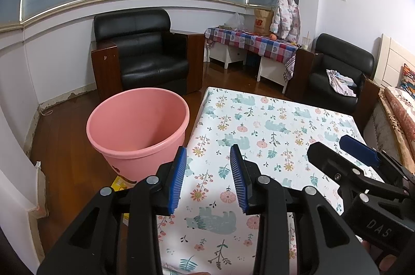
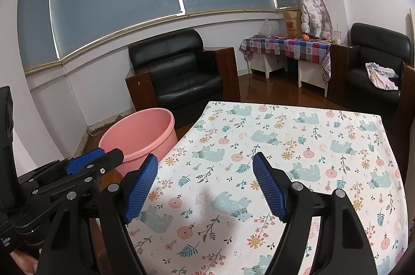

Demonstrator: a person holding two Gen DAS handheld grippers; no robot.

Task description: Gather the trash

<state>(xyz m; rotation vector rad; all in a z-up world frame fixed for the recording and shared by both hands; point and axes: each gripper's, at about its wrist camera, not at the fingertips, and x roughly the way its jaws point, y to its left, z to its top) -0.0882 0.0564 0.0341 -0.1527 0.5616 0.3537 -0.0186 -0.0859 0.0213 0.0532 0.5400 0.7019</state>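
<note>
A pink plastic bucket [image 1: 137, 129] stands on the wooden floor at the table's left edge; it also shows in the right wrist view [image 2: 140, 137]. My left gripper [image 1: 208, 153] is open and empty, over the table's left side beside the bucket. My right gripper [image 2: 205, 161] is open and empty above the floral tablecloth [image 2: 298, 150]. Each gripper shows in the other's view: the right gripper [image 1: 334, 145] and the left gripper [image 2: 109, 154]. No trash shows on the cloth. A yellow scrap [image 1: 119, 183] lies on the floor under the bucket's near side.
A black armchair [image 1: 145, 54] stands behind the bucket. A side table with a checked cloth [image 1: 254, 41] and a second armchair [image 1: 337, 70] stand at the back right. A bed edge [image 1: 396, 114] is at the far right.
</note>
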